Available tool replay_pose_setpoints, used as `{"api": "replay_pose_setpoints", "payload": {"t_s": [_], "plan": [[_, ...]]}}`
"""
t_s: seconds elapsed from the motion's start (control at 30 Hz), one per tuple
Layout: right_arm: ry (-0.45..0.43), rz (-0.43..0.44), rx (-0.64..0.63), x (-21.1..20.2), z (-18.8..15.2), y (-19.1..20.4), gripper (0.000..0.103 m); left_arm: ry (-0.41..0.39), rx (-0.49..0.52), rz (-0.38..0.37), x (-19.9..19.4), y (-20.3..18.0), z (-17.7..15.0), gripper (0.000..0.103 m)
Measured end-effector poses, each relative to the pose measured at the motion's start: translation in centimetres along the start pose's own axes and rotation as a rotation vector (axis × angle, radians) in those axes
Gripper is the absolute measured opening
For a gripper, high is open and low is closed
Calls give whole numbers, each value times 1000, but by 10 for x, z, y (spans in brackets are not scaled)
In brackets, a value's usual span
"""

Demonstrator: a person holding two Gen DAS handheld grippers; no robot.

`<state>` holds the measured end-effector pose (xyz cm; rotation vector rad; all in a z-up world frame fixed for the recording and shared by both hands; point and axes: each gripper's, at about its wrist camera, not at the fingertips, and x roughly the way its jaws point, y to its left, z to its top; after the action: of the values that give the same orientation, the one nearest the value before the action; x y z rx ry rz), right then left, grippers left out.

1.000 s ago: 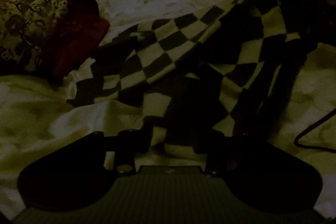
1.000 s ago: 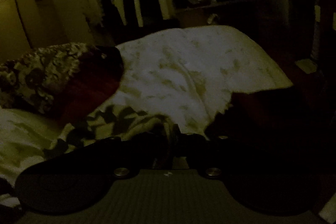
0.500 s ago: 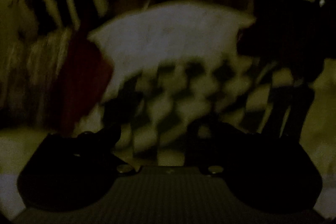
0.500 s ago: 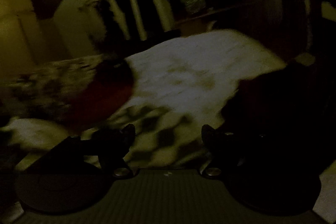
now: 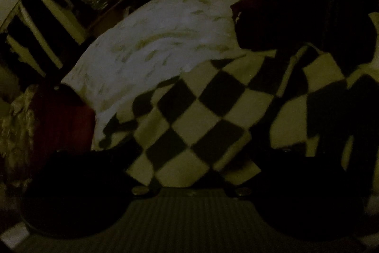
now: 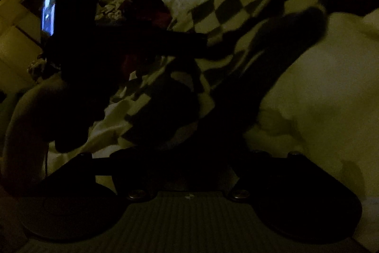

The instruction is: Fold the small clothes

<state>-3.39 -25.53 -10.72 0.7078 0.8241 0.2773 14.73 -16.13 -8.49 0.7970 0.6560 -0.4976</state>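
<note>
Since a second ago both claws have let go of the black-and-cream checkered knit garment, which now lies spread on the pale patterned bedspread. The left claw stands wide open over its near edge. The right claw also seems open, though its view is very dark, with checkered fabric ahead.

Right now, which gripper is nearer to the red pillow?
Left. The left gripper hangs over the checkered garment, the red pillow just beside it. The right gripper sits farther away.
</note>
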Motion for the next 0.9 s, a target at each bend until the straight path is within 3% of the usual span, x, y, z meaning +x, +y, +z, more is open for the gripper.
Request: {"api": "replay_pose_setpoints", "payload": {"t_s": [0.1,0.23,0.33,0.5,0.53,0.6,0.63,0.67,0.77,0.9], "plan": [[19,28,-8,6,-4,2,103,4,34,35,21,-4,20,103],[24,52,-5,9,-7,0,103,0,90,-100,30,-23,52,103],[19,63,5,8,-6,-4,103,-74,176,-176,25,-44,68,103],[35,62,10,13,-6,-6,103,-23,310,-125,65,-83,90,103],[38,63,9,13,-6,-6,103,-23,324,-145,72,-88,94,101],[39,60,6,13,-6,-7,103,9,338,-172,86,-95,100,85],[38,60,6,13,-6,-7,103,53,310,-191,96,-94,104,55],[38,60,5,13,-6,-7,103,97,262,-212,105,-87,107,18],[37,64,7,12,-6,-8,103,149,43,-368,116,-49,109,16],[36,69,3,13,-6,-8,103,88,-240,-550,100,23,97,16]]}}
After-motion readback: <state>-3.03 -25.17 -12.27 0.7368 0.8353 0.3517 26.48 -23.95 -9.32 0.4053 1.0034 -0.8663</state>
